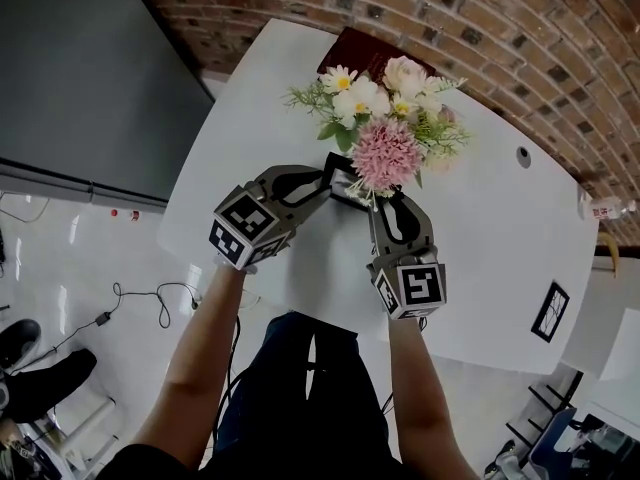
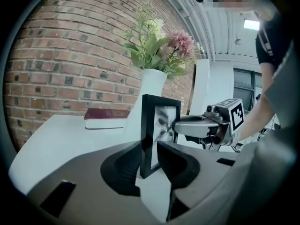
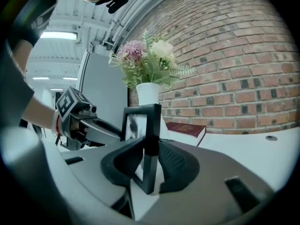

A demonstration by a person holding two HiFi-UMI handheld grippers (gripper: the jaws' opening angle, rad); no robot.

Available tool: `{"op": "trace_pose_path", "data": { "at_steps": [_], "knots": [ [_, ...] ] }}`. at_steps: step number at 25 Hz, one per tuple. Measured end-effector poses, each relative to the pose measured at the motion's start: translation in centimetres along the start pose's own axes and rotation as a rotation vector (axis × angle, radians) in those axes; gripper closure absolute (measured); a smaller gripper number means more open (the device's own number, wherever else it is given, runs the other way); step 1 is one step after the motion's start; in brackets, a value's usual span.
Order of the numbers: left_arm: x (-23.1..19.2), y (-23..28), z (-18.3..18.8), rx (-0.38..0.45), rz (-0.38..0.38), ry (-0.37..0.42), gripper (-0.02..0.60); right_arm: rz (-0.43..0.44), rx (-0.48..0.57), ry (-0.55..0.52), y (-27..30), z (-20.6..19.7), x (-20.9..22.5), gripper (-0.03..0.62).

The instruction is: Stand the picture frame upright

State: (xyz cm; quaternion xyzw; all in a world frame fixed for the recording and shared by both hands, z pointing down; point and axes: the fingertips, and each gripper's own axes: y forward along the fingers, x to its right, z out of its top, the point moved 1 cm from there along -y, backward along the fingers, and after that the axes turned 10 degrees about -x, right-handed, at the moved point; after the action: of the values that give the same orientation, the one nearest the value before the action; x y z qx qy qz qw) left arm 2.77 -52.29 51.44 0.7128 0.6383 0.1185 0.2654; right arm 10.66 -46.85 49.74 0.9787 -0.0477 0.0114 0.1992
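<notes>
A black picture frame [image 1: 348,194] stands upright on the white table [image 1: 490,248], just in front of the flower vase. My left gripper [image 1: 328,180] comes in from the left and is shut on one side edge of the picture frame [image 2: 157,125]. My right gripper [image 1: 378,204] comes from the near side and is shut on the other edge of the picture frame [image 3: 151,139], which leans slightly in that view. Between the left gripper [image 2: 149,147] jaws the frame's bottom meets the table. The right gripper [image 3: 150,144] has its pads on both faces of the frame.
A white vase [image 2: 152,83] of flowers [image 1: 385,118] stands right behind the frame. A dark red book [image 1: 345,53] lies at the far table edge by the brick wall. A small round hole [image 1: 523,155] is in the tabletop. Another small frame [image 1: 550,311] stands off to the right.
</notes>
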Motion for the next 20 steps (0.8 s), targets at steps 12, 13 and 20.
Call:
{"op": "trace_pose_path", "data": {
  "at_steps": [12, 13, 20],
  "knots": [
    [-0.15, -0.15, -0.15, 0.003, 0.006, -0.001, 0.465, 0.006, -0.007, 0.018, 0.59, -0.06, 0.22, 0.471],
    [-0.13, -0.16, -0.17, 0.004, 0.004, 0.0, 0.465, 0.002, -0.008, 0.022, 0.59, -0.07, 0.23, 0.471],
    [-0.05, -0.65, -0.77, 0.013, 0.006, -0.009, 0.465, -0.011, -0.004, 0.037, 0.14, -0.01, 0.14, 0.461]
  ]
}}
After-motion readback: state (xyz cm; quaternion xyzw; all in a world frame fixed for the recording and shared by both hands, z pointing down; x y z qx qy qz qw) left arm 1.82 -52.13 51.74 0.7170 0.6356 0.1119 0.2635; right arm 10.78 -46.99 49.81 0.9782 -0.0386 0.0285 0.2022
